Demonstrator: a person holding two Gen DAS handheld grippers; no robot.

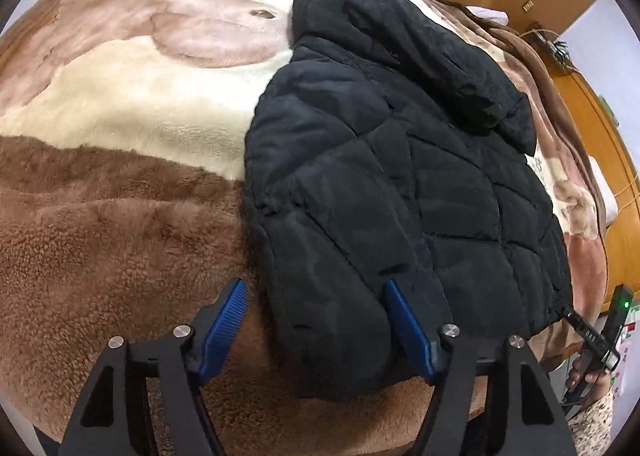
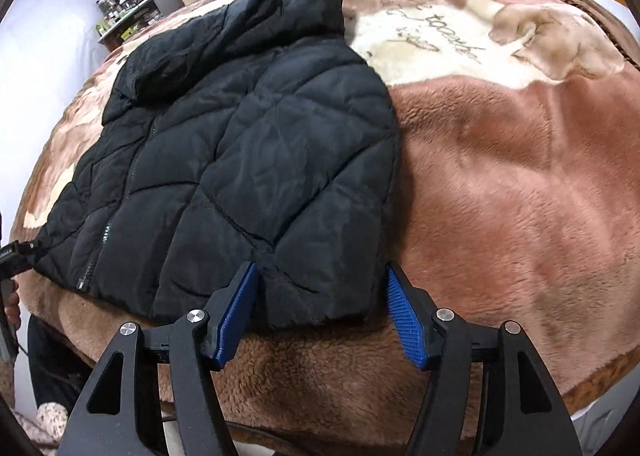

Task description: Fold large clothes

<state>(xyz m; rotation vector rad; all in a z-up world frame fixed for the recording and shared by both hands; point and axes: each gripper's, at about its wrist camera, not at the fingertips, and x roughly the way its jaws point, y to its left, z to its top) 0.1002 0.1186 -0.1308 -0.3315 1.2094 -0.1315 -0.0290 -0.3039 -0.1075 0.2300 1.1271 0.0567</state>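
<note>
Brown and cream fleece covers the bed (image 1: 120, 104), and on this blanket lies a black quilted jacket (image 1: 380, 176), its sleeves folded in over the body and its hood toward the far end. From the left wrist view, the left claw (image 1: 316, 326) hovers at the near hem of the jacket with its blue pads spread wide; the bottom left corner of the jacket sits between them, and the right pad (image 1: 408, 332) touches or nearly touches the fabric, but nothing is gripped. A wooden headboard (image 1: 592, 136) curves along the right edge.

From the right wrist view, the same jacket (image 2: 240, 144) lies left of centre on the blanket (image 2: 500, 176), whose cream patch carries a puppy print. The right claw (image 2: 320, 312) stands wide open at the near right corner of the hem, that corner lying between its blue pads (image 2: 404, 320), not clamped. A cluttered shelf (image 2: 136, 8) shows at the far left.
</note>
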